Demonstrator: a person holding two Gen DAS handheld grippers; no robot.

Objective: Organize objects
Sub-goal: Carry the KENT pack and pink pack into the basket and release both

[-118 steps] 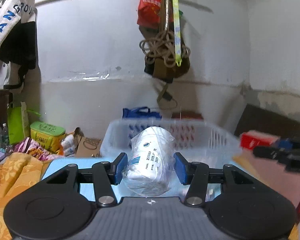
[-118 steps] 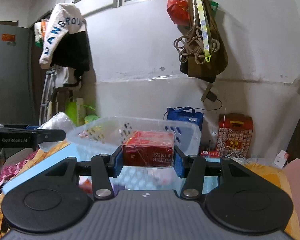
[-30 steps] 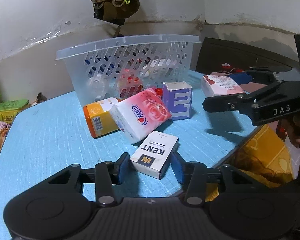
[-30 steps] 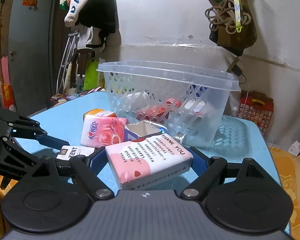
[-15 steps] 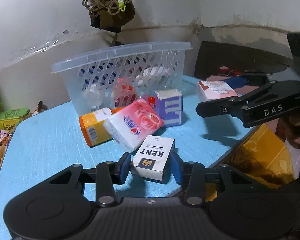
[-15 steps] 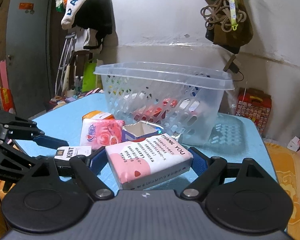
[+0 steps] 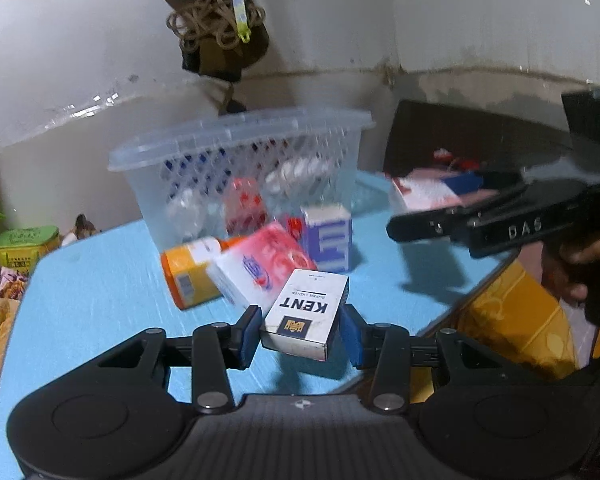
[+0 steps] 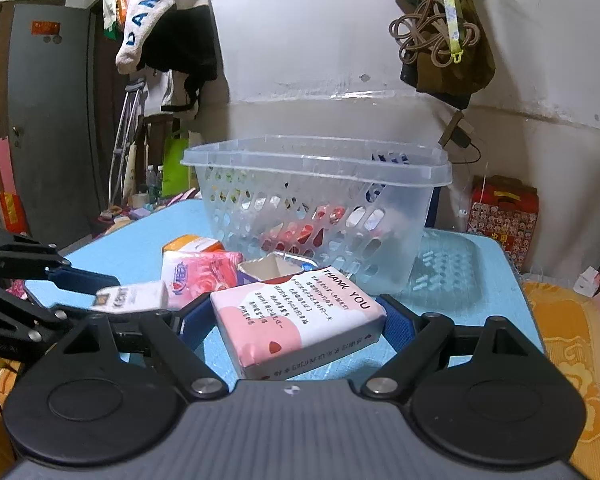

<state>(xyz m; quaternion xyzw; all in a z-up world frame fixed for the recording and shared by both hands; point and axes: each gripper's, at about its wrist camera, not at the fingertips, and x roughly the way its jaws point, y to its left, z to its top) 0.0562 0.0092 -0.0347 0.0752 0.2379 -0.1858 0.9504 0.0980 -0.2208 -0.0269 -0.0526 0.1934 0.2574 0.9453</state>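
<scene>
Currently, by item:
Left jaws: left gripper (image 7: 300,334) clamps the white KENT box (image 7: 306,314) between its blue pads, box tilted, lifted clear of the surface.
Right jaws: right gripper (image 8: 298,326) closed on the pink-and-white THANK YOU pack (image 8: 298,326), held slanted above the surface.
Surface: light blue top (image 7: 100,280). Clear slotted basket (image 7: 240,144) stands on it with red and white items inside. Just in front of the basket: orange carton (image 7: 184,272) on its side, pink tissue pack (image 7: 260,268) leaning on it, purple-and-white carton (image 7: 328,236) upright beside them.
Room: white wall, bag with coiled rope (image 8: 440,36) hanging above the basket; white-and-black garment (image 8: 168,16) and grey door (image 8: 48,120) to the left; red printed box (image 8: 504,216) on the floor to the right.
Pose: both grippers roughly level, pointed at the basket, well short of it.
Left view only: right gripper from the side, the holder's hand (image 7: 580,268), green tin (image 7: 24,244).
Right view only: open top of the purple carton, the basket's faint imprint on the surface beside it, the left gripper's linkages at the left edge.
</scene>
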